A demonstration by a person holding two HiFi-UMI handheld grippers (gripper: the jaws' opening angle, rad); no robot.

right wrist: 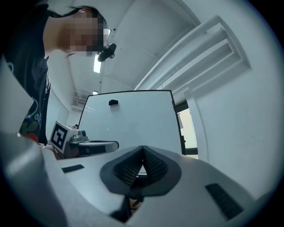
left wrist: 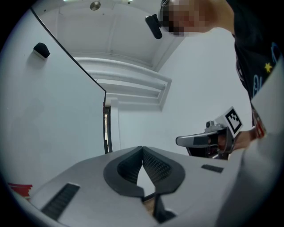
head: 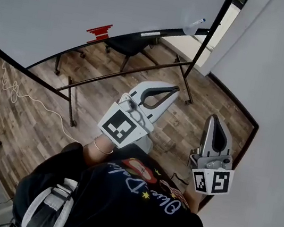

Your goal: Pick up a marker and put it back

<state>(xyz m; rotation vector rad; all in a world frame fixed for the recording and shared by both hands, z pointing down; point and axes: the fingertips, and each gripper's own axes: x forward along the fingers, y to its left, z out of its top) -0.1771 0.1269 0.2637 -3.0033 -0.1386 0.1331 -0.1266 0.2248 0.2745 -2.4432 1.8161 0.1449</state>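
A white marker with a dark tip (head: pixel 194 26) rests at the right end of the whiteboard's (head: pixel 85 3) ledge, far ahead of both grippers. My left gripper (head: pixel 175 89) is held at waist height, pointing toward the board, shut with nothing between its jaws; its tips meet (left wrist: pixel 142 148). My right gripper (head: pixel 214 118) hangs to its right near the wall, also shut and empty (right wrist: pixel 142 147). Each gripper shows in the other's view: the right gripper (left wrist: pixel 178 141), the left gripper (right wrist: pixel 116 144).
A red object (head: pixel 99 32) sits on the board's lower edge. The board's dark metal stand (head: pixel 138 72) and a black chair (head: pixel 126 45) are on the wood floor. A white cable (head: pixel 26 97) trails at left. A white wall (head: pixel 283 107) runs along the right.
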